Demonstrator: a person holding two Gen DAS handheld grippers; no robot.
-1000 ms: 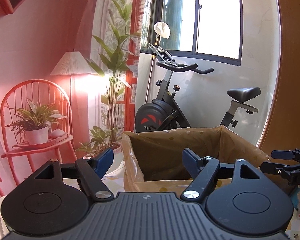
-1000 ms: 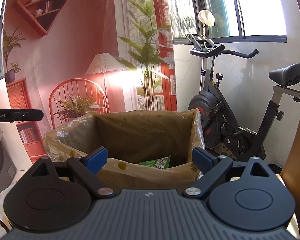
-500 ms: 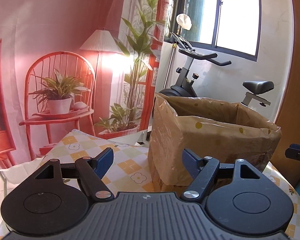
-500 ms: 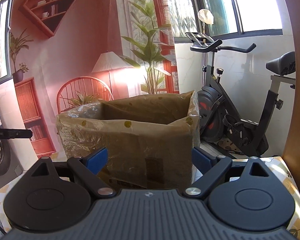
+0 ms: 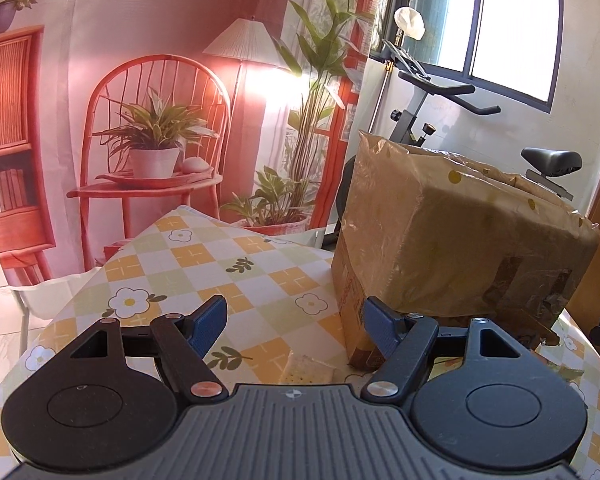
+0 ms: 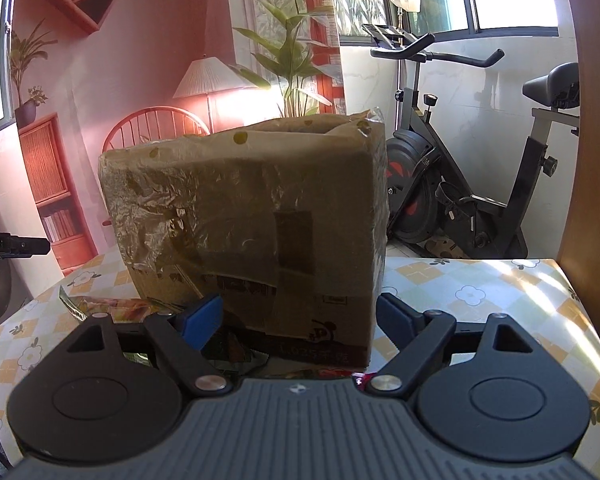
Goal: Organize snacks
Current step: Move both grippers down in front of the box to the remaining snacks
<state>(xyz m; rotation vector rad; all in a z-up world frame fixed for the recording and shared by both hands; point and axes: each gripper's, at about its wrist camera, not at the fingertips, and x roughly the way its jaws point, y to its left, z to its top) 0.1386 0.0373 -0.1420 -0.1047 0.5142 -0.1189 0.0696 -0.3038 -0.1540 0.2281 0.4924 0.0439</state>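
A cardboard box lined with a brown plastic bag (image 5: 460, 236) (image 6: 252, 220) stands on the checked tablecloth (image 5: 204, 264). My left gripper (image 5: 296, 320) is open and empty, low over the table to the left of the box. A pale snack packet (image 5: 306, 370) lies just under it by the box's corner. My right gripper (image 6: 300, 320) is open and empty, facing the box's front side. Snack wrappers (image 6: 112, 306) lie on the cloth at the box's foot, partly hidden behind the right gripper.
An exercise bike (image 6: 460, 184) stands behind the table on the right. A printed backdrop with a red chair and plants (image 5: 152, 132) hangs behind. A wooden panel (image 6: 596, 160) edges the right side. The left gripper's tip (image 6: 16, 246) shows at the far left.
Both grippers have come down from above the box's opening to table level. The box's inside is no longer in view. Both stay open and empty.
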